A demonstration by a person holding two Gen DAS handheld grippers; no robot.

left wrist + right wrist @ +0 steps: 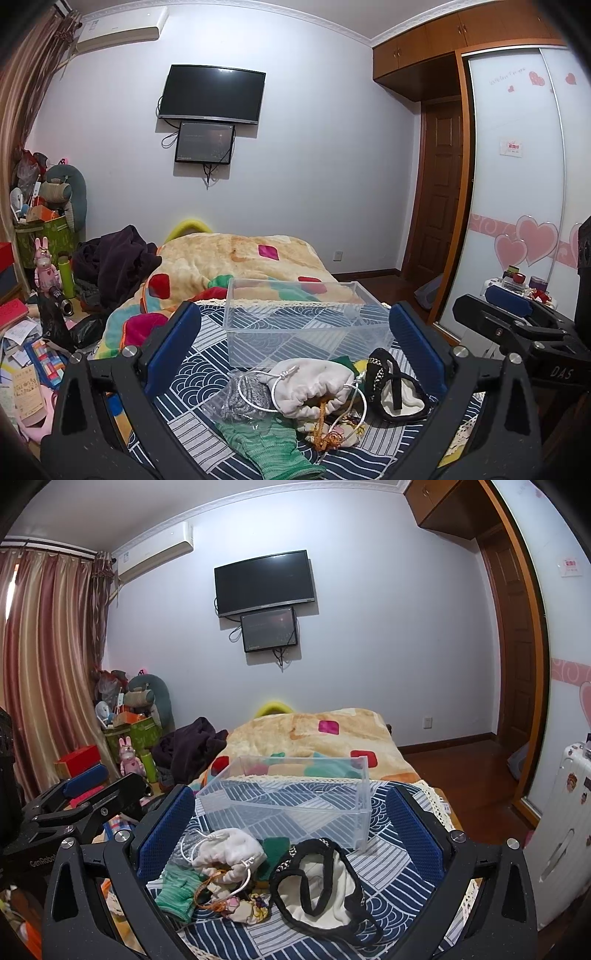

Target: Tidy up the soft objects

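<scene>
A clear plastic bin stands empty on the blue patterned cloth on the bed. In front of it lies a heap of soft things: a white drawstring pouch, a grey knit piece in a clear bag, a green knit piece, and a black-and-white bag with a black strap. My left gripper is open above the heap, holding nothing. My right gripper is open over the heap, empty.
A patchwork blanket covers the bed behind the bin. Dark clothes lie at its left. Boxes, papers and toys crowd the floor at left. A wardrobe and a white suitcase stand at right.
</scene>
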